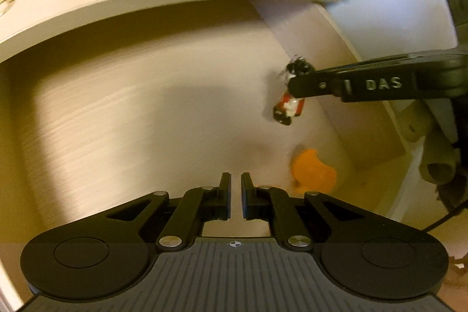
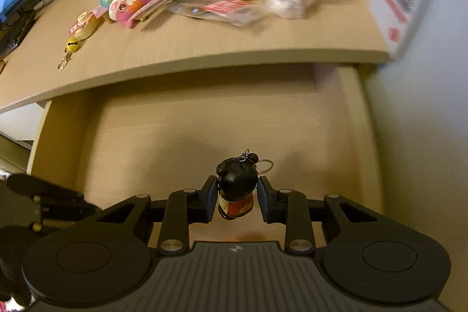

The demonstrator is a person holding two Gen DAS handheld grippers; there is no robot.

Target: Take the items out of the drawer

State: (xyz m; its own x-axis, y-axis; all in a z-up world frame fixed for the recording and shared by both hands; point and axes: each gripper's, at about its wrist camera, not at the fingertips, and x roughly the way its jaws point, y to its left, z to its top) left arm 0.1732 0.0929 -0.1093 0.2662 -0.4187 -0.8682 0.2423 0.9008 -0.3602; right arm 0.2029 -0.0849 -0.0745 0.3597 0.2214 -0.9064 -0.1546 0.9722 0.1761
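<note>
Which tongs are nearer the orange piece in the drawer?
Left. The left tongs, nearly shut and empty, sit right beside the orange piece. The right tongs are farther off, toward the drawer's back, gripping the doll.

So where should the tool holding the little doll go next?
Probably up and forward to the beige wooden desktop. The right tool grips the small black-haired doll in a red dress above the open wooden drawer, and other toys already lie on the desktop. An orange plastic piece remains in the drawer; the left tool looks nearly shut and holds nothing.
</note>
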